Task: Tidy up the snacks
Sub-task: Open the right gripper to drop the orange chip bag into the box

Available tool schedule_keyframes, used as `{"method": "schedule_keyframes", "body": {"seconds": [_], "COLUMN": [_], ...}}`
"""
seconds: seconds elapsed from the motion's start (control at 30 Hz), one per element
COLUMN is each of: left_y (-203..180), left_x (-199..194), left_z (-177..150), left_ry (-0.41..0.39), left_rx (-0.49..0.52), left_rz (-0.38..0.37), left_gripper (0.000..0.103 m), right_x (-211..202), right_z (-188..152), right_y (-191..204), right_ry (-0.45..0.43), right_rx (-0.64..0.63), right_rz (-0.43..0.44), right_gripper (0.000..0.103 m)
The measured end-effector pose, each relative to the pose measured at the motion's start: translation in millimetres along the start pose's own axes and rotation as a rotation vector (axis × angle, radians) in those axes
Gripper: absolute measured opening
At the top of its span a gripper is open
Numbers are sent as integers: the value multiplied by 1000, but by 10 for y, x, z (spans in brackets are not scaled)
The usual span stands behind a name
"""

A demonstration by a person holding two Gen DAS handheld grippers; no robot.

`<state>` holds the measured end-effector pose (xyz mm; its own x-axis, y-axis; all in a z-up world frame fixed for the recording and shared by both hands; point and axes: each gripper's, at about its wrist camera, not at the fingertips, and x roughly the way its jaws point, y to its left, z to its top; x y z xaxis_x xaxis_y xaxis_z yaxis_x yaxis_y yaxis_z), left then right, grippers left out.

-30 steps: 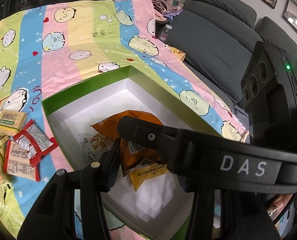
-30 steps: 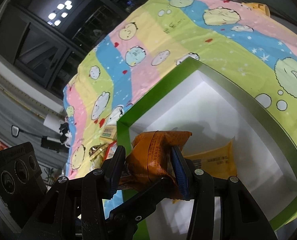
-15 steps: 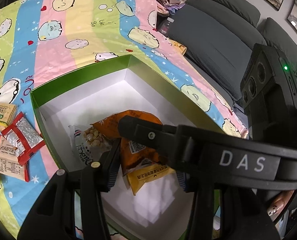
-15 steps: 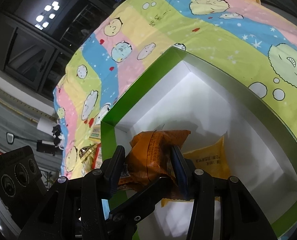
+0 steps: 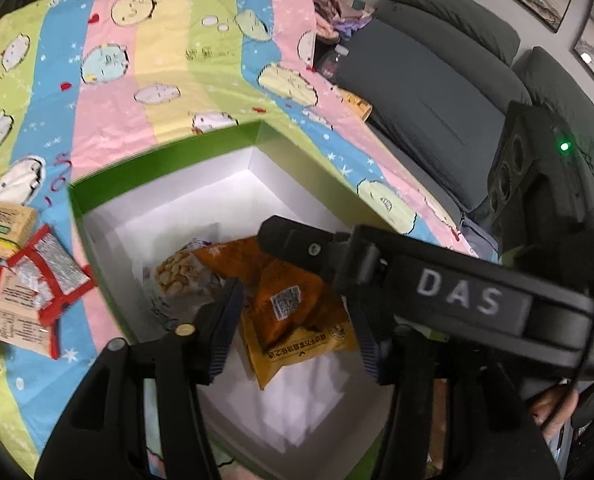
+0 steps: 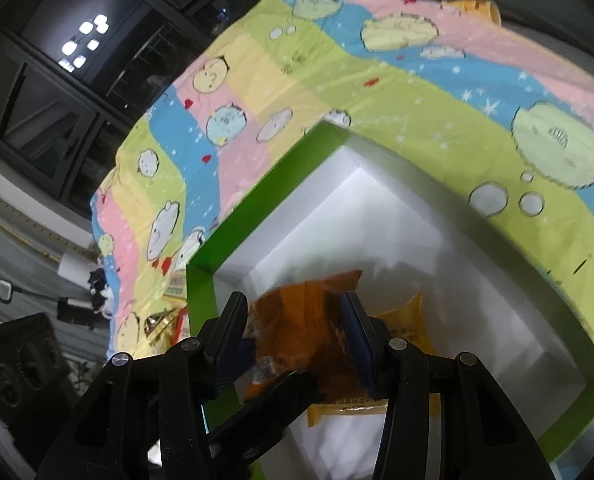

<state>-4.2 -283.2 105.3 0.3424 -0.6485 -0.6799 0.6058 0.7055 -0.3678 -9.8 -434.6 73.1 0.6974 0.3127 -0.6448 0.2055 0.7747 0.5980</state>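
I'm holding the right gripper (image 6: 295,338) low over the green box (image 5: 165,154), jaws standing apart on either side of the orange packet (image 6: 305,320); pads look just clear of it, so I'm reading this as a release, though the blur makes contact hard to call. The left gripper (image 5: 293,328) is hanging over the same box with its jaws wide apart, gripping nothing. From the left wrist view the orange packet (image 5: 293,300) is sitting inside the box around 6 o'clock, lying partly on a yellow packet (image 5: 297,354) with a peanut bag (image 5: 177,280) touching it at 9 o'clock. Long axis is running roughly 11 to 5, barcode face up. I'm judging it light, crinkly and soft, slippery film, contents crushable, so best to pinch a sealed end seam, not the puffed middle. More packets (image 5: 33,280) are waiting on the striped blanket (image 5: 157,60) outside the box at 9 o'clock.
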Motion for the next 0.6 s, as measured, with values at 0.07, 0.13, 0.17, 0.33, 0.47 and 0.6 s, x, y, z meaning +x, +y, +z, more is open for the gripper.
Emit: {"method": "schedule_keyframes", "body": {"seconds": [0.07, 0.13, 0.17, 0.33, 0.47, 0.6], "left_y": [8, 22, 35, 207, 462, 781], "left_x": [-140, -279, -352, -754, -1080, -1336], "left_z": [-7, -33, -47, -136, -247, -409], "left_ry": [-30, -56, -68, -140, -198, -229], "left_rx": [-3, -4, -4, -36, -106, -182], "left_rz": [4, 9, 13, 49, 86, 185], "left_gripper": [62, 67, 71, 84, 88, 93], "right_x": [-50, -110, -144, -229, -266, -262], "right_z": [-7, -10, -14, -60, -131, -219], "right_y": [32, 79, 113, 311, 515, 744], "right_ry": [-19, -45, -62, -94, -102, -101], "right_rx": [-12, -29, -41, -96, -154, -215], "right_rz": [2, 0, 1, 32, 42, 91], "right_gripper": [53, 58, 61, 70, 71, 80]}}
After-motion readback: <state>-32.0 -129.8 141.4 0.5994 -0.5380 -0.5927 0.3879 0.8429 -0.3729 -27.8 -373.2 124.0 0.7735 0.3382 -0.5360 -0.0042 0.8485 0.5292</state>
